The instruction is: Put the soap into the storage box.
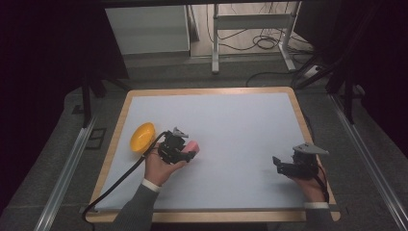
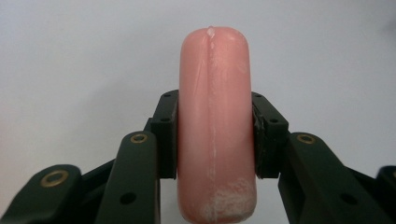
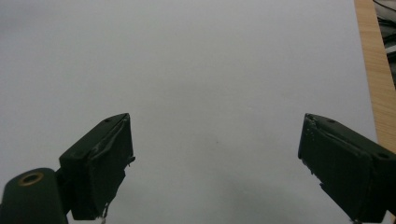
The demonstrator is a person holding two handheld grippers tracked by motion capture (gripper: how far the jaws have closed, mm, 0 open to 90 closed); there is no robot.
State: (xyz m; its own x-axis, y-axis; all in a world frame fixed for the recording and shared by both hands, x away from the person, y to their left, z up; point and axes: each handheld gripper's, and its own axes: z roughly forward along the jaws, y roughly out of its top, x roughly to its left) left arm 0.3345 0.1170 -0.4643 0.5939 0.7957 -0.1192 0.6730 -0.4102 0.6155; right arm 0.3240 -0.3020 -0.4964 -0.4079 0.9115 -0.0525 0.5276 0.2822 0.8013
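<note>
A pink sausage-shaped piece [image 2: 215, 126] stands between the jaws of my left gripper [image 2: 215, 140], whose pads press on both its sides. In the high view the left gripper [image 1: 188, 150] hangs above the white mat just right of a yellow bowl [image 1: 142, 137], with the pink piece [image 1: 192, 145] showing at its tip. My right gripper [image 1: 279, 164] rests over the right part of the mat. In the right gripper view its jaws [image 3: 217, 163] stand wide apart with nothing between them.
The white mat [image 1: 231, 125] covers a wooden table [image 1: 115, 126]. The table's wooden edge [image 3: 373, 70] shows at the right of the right gripper view. A cable trails from the left gripper over the table's front left edge.
</note>
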